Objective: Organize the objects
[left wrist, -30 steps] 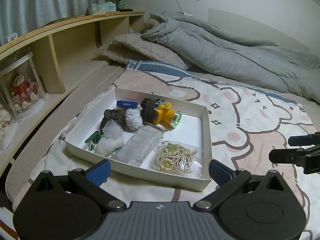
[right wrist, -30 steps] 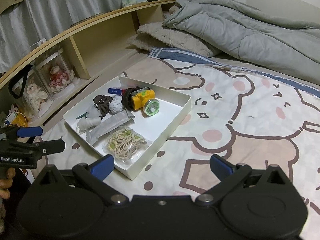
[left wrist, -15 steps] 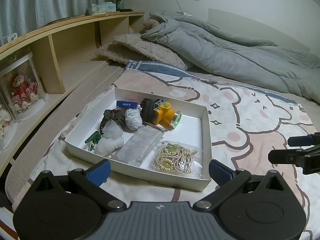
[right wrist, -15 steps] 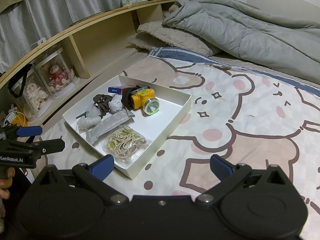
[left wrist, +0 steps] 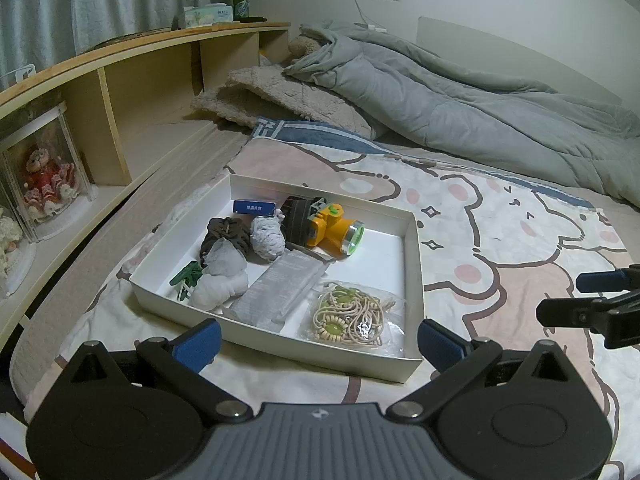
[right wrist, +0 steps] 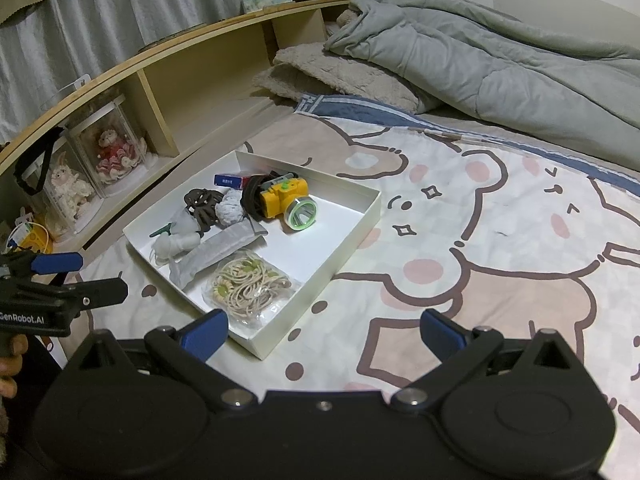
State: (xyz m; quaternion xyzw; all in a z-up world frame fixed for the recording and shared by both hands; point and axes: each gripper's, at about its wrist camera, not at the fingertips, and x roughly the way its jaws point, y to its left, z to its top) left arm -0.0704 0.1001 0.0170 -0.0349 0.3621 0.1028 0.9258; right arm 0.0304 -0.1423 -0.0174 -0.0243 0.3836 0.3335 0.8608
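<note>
Both held back, spread wide and empty: left gripper (left wrist: 316, 340) just short of the white tray (left wrist: 414, 264), right gripper (right wrist: 324, 330) by its near corner. Everything small already gathered inside: yellow headlamp (left wrist: 330, 232) at 12 o'clock, bagged cord (left wrist: 352, 316) at 5, grey pouch (left wrist: 280, 294) at centre. Fits either sorting about to start or just done. For any pick, best come down straight, pinching one item clear of neighbours. Underneath, a soft cartoon-print sheet (right wrist: 480, 240); grey duvet (left wrist: 460, 96) at 1 o'clock, wooden shelf (left wrist: 152, 80) at 10.
</note>
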